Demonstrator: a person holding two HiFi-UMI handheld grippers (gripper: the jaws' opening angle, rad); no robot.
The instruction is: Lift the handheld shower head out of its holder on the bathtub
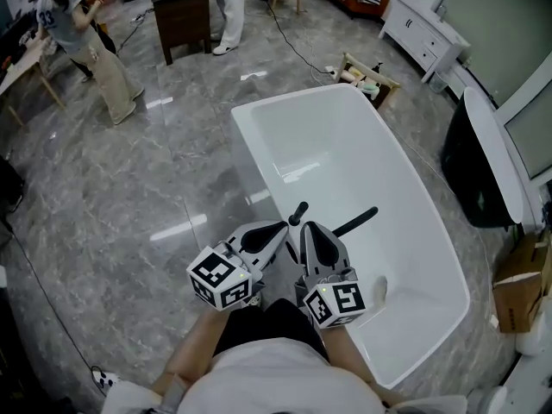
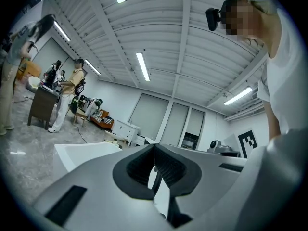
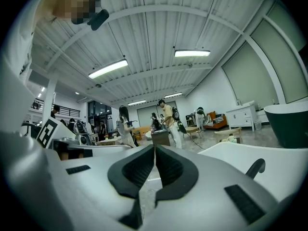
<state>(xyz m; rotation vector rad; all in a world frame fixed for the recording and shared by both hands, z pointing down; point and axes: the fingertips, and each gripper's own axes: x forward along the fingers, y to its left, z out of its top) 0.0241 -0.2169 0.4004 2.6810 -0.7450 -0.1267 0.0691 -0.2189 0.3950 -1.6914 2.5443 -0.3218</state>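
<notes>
A white bathtub (image 1: 259, 123) fills the middle of the head view. On its near left rim stand a black upright post (image 1: 298, 212) and a long black handheld shower head (image 1: 357, 222) that slants out over the tub. My left gripper (image 1: 281, 228) and right gripper (image 1: 306, 228) sit side by side just short of these fittings, both pointing level at them. Each is shut with nothing between its pads. The left gripper (image 2: 154, 147) sees the tub (image 2: 79, 154) ahead on its left. The right gripper (image 3: 154, 149) sees a curved black fitting (image 3: 255, 168) on its right.
Polished grey stone floor surrounds the tub. A wooden crate (image 1: 369, 78) with bottles stands at the tub's far end, and a black tub (image 1: 473, 166) and a cardboard box (image 1: 520, 285) at the right. Far back are a dark cabinet (image 1: 182, 17), a white sideboard (image 1: 424, 39) and people (image 1: 82, 37).
</notes>
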